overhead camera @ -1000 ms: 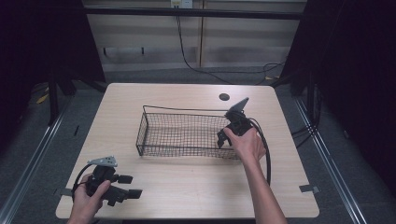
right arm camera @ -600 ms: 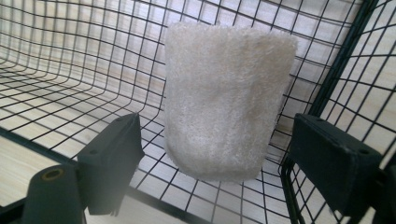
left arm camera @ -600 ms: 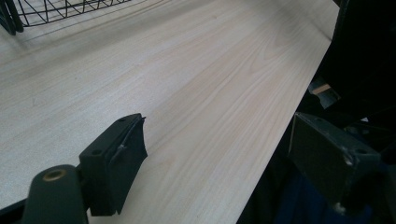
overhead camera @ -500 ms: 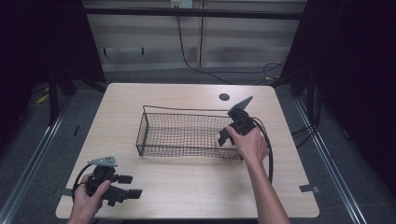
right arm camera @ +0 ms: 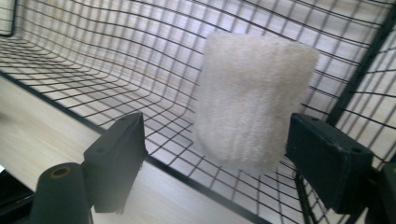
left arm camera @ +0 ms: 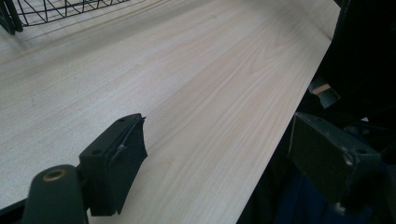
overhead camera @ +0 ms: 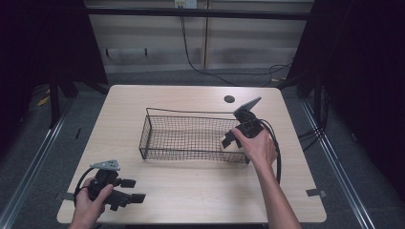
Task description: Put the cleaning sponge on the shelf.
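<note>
White fleecy roll [right arm camera: 252, 105] lies loose inside wire basket [overhead camera: 191, 136]; right gripper [right arm camera: 233, 158] has lifted slightly, jaws open; left gripper [overhead camera: 126, 191] idle, open—release likely complete.

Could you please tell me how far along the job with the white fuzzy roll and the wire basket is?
The white fuzzy cylindrical roll already sits inside the black wire mesh basket. In hand: the right gripper is at the basket's right end, open, with the roll between its fingers. The left gripper idles open at the table's near edge. Whether more remains is unclear.

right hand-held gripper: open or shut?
Open. The right hand-held gripper has its jaws wide apart, with the white fuzzy roll beyond them inside the wire basket.
</note>
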`<state>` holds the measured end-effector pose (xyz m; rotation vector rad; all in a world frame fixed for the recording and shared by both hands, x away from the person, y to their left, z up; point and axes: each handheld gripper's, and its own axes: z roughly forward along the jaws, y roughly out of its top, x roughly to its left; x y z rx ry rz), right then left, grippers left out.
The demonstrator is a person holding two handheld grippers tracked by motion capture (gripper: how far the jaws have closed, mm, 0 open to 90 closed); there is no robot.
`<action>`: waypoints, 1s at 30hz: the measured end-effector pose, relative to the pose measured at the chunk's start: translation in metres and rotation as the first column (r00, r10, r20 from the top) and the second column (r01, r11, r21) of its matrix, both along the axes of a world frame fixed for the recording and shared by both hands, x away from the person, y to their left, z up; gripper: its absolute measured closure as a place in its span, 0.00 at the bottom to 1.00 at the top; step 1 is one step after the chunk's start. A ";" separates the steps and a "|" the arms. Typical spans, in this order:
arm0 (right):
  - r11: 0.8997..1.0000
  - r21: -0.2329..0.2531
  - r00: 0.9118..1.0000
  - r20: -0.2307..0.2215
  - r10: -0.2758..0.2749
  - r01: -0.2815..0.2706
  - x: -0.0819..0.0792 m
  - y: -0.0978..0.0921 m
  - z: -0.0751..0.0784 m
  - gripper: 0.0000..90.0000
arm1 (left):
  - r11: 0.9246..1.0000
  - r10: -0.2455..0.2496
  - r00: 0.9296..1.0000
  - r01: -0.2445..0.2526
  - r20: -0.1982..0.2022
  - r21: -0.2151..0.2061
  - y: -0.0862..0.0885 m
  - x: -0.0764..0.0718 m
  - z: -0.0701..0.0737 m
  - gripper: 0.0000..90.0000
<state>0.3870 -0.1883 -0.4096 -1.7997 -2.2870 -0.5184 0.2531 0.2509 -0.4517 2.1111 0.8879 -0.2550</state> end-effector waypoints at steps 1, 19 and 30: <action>1.000 0.004 1.000 0.013 0.010 -0.010 -0.002 0.001 0.002 0.23 | 1.000 -0.002 1.000 0.002 -0.001 0.000 0.000 0.000 0.000 0.20; 0.993 0.075 0.990 0.115 0.081 -0.090 -0.020 0.006 0.021 0.27 | 1.000 0.000 1.000 0.000 0.002 0.003 0.000 0.000 0.000 0.20; 0.985 0.082 0.975 0.175 0.133 -0.149 -0.038 0.013 0.032 0.29 | 1.000 -0.002 1.000 0.002 -0.001 0.005 0.000 0.000 0.000 0.20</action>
